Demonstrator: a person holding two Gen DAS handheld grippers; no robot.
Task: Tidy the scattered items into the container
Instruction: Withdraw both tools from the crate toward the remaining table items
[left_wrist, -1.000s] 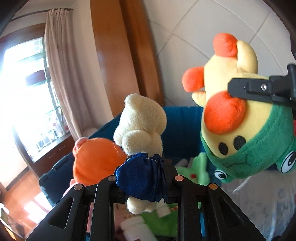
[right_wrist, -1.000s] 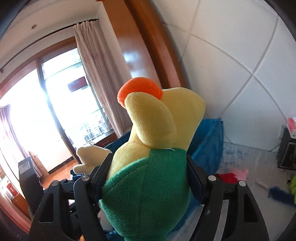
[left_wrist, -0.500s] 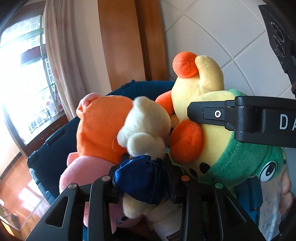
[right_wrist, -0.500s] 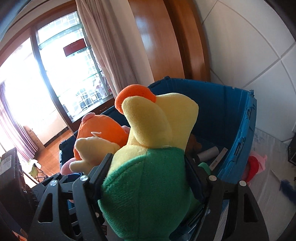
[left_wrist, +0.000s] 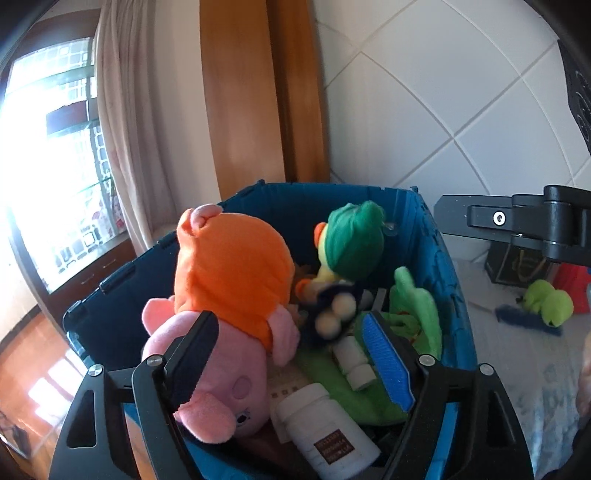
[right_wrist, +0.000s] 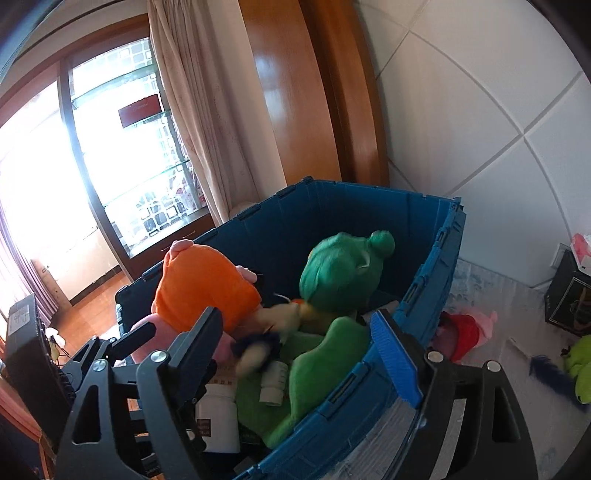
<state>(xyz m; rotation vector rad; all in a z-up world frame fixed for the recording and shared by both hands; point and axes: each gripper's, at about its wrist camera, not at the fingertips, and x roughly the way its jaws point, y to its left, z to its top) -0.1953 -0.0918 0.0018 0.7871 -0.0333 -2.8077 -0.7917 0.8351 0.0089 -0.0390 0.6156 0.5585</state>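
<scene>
My left gripper (left_wrist: 291, 354) is open and empty above the blue crate (left_wrist: 439, 258). My right gripper (right_wrist: 303, 350) is open and empty above the same crate (right_wrist: 424, 291), over its right wall. The yellow duck in a green frog hood (left_wrist: 351, 240) lies in the crate, head down; it also shows in the right wrist view (right_wrist: 340, 269). The small cream bear in a blue dress (left_wrist: 332, 314) lies blurred beside it, and shows in the right wrist view (right_wrist: 258, 350). A pink pig plush with an orange hood (left_wrist: 229, 280) fills the crate's left side.
White bottles (left_wrist: 325, 424) and green plush (left_wrist: 417, 306) lie in the crate. On the pale surface to the right are a lime plush (left_wrist: 550, 301), a blue feather (right_wrist: 554, 376), a red and pink plush (right_wrist: 465, 328) and a black box (right_wrist: 569, 291). A tiled wall stands behind.
Both grippers opened. The duck and the bear dropped into the crate, and both grippers now stand empty above it.
</scene>
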